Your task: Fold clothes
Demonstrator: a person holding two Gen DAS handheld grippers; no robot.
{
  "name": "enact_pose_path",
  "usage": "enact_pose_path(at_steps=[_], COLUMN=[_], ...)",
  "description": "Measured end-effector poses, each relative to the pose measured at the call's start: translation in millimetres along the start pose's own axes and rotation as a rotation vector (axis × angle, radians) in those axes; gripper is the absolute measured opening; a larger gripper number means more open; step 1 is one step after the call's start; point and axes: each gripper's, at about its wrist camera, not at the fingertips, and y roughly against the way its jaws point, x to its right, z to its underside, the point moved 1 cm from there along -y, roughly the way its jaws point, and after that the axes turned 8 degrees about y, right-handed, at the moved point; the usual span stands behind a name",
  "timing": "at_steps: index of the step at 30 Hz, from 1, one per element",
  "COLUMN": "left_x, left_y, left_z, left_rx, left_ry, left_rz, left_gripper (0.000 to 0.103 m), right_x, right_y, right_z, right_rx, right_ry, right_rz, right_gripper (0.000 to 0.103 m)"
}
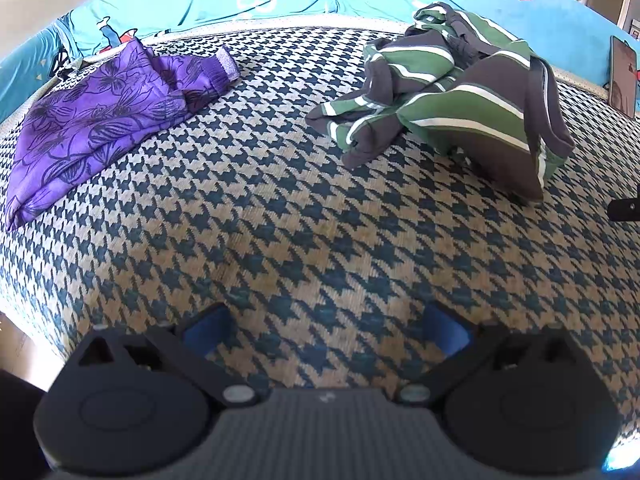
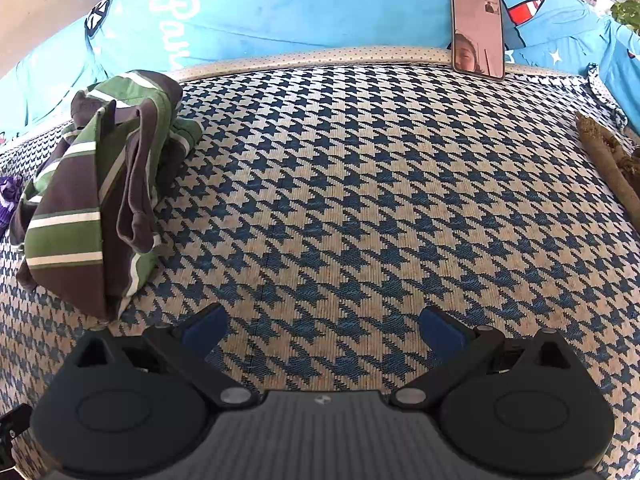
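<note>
Nearest each camera sits that hand's own tool, wide open and empty. The left tool (image 1: pixel 326 330) hangs over bare houndstooth mattress (image 1: pixel 280 208), its two blue fingertips (image 1: pixel 206 330) spread well apart with only woven cover between them. The right tool (image 2: pixel 322 332) is spread just as wide, also over bare cover and holding nothing.

Beyond them lie the clothes. A striped garment (image 1: pixel 448 92), green, brown and white, sits in a crumpled heap toward the far right of the left view; the right view shows it at far left (image 2: pixel 100 184), bunched and standing up in folds. A purple flowered garment (image 1: pixel 92 120) lies flatter at the far left of the left view, well apart from the striped one, and looks partly folded, though that cannot be confirmed. A phone (image 2: pixel 477 26) leans upright against the blue bedding (image 2: pixel 280 12) at the back, and a brown stick-like object (image 2: pixel 610 172) rests at the right edge.

The step in hand is judged to be reaching for the striped heap. To do it well, each tool should take a separate edge or corner, not the thick middle, lift and shake the cloth open, then lay it flat on the clear stretch of mattress before any fold. Grabbing several layers at once would likely keep it tangled.
</note>
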Motion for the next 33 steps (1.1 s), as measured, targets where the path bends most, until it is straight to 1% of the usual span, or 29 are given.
enact_pose_path(at_steps=[9,13,16,19,21,25,27,29,33], left_x=[0.9,1.2,1.0,2.0,3.5,9.0,12.3,15.7,20.8], left_y=[-0.3,-0.9,-1.4,-1.8,-1.1,2.8,4.3,5.4,6.7], left_z=[2.3,1.6,-0.1,-3.5,-8.0,-23.5,-34.0,-44.7,-64.0], left_rx=[0.003,-0.004,-0.012,-0.026,-0.027,0.004,0.019,0.034,0.059], left_ry=[-0.013,-0.013,-0.010,-0.007,-0.007,-0.014,-0.025,-0.043,-0.114], left_rz=[-0.007,-0.011,-0.010,-0.013,-0.011,-0.008,-0.006,0.001,0.019], left_gripper=[0.103,0.103,0.103,0.103,0.103,0.103,0.103,0.103,0.103], right_x=[-3.1,-2.8,0.8,7.8,13.5,22.0,22.2,21.6,17.6], right_y=[-1.8,0.5,3.7,8.8,10.6,12.2,12.9,12.8,9.5], right_z=[3.7,5.9,6.2,4.5,2.5,-0.7,-2.5,-4.9,-8.4], right_rx=[-0.015,-0.016,-0.012,0.020,0.033,0.042,0.048,0.055,0.059], right_ry=[0.038,0.049,0.031,-0.010,-0.048,-0.091,-0.094,-0.094,-0.086], right_rz=[0.012,0.002,-0.016,-0.028,-0.009,0.017,0.015,0.005,-0.009], right_gripper=[0.103,0.103,0.103,0.103,0.103,0.103,0.103,0.103,0.103])
